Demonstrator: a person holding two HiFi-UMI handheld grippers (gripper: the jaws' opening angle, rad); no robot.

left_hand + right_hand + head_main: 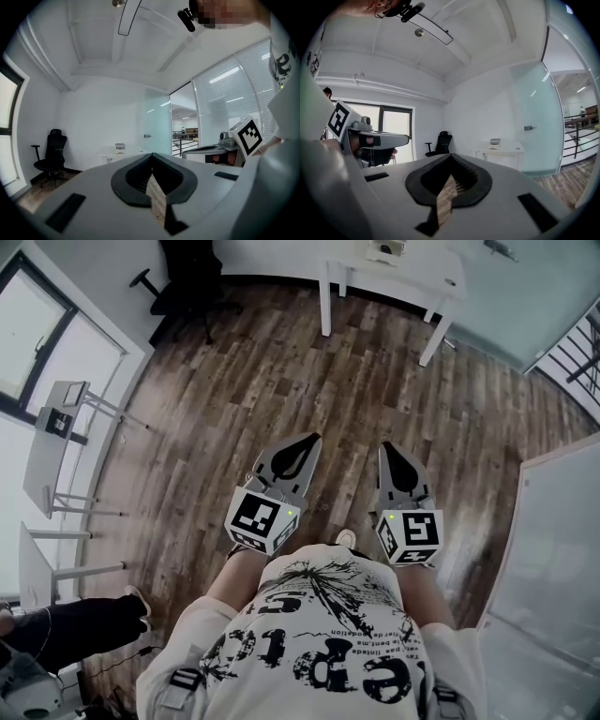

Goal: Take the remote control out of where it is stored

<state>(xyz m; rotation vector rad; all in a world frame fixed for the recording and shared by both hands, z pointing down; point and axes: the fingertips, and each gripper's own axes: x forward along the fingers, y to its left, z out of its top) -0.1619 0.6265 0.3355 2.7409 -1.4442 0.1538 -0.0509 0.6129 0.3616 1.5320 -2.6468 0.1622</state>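
Observation:
No remote control shows in any view. In the head view I hold both grippers out level over a wooden floor. My left gripper has its jaws together with nothing between them, and my right gripper is likewise shut and empty. Each gripper view looks along its own shut jaws, the left gripper and the right gripper, towards a white table at the far wall. A small pale box sits on that table, also seen as the box and the box.
A black office chair stands at the far left by the window. Small white side tables line the left wall. Another person's leg is at lower left. A glass door and railing lie to the right.

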